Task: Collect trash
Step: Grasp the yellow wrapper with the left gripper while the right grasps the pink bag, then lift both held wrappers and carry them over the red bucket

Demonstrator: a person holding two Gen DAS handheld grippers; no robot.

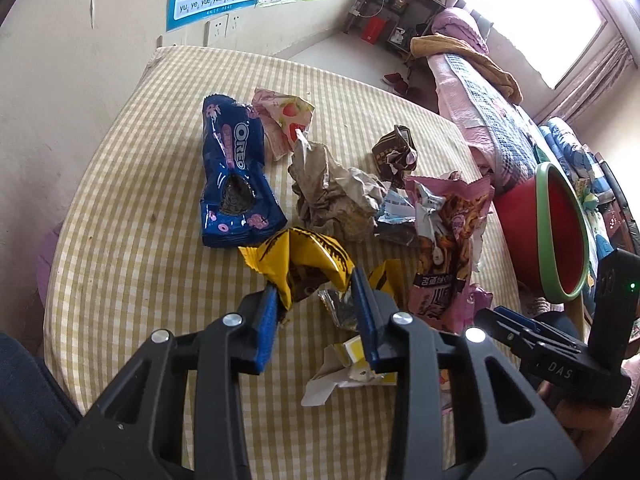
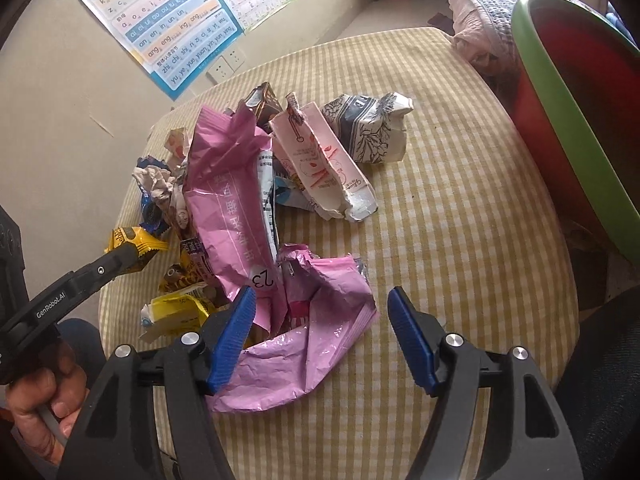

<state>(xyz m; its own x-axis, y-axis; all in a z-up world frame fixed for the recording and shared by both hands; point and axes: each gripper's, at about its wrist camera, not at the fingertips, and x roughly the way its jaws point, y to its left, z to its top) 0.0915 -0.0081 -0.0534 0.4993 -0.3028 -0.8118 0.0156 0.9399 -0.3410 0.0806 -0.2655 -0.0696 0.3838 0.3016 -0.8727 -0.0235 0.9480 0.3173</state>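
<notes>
Jaws of the left gripper (image 1: 314,280) are pinching the yellow wrapper (image 1: 308,260) near the desk's (image 2: 460,208) near edge; jaws of the right gripper (image 2: 320,308) are standing apart, straddling the pink wrapper (image 2: 304,344) without pressing it. Red bin (image 2: 580,112) is sitting off the desk's right edge. Judging progress: early. Oreo pack (image 1: 232,176), crumpled paper (image 1: 332,192) and cartons (image 2: 324,164) are still lying mid-desk, crowding each pick.

Red basin (image 2: 580,92): cut off by right frame edge. Oreo packet (image 2: 150,210): mostly hidden behind pink wrapper (image 2: 224,184).
</notes>
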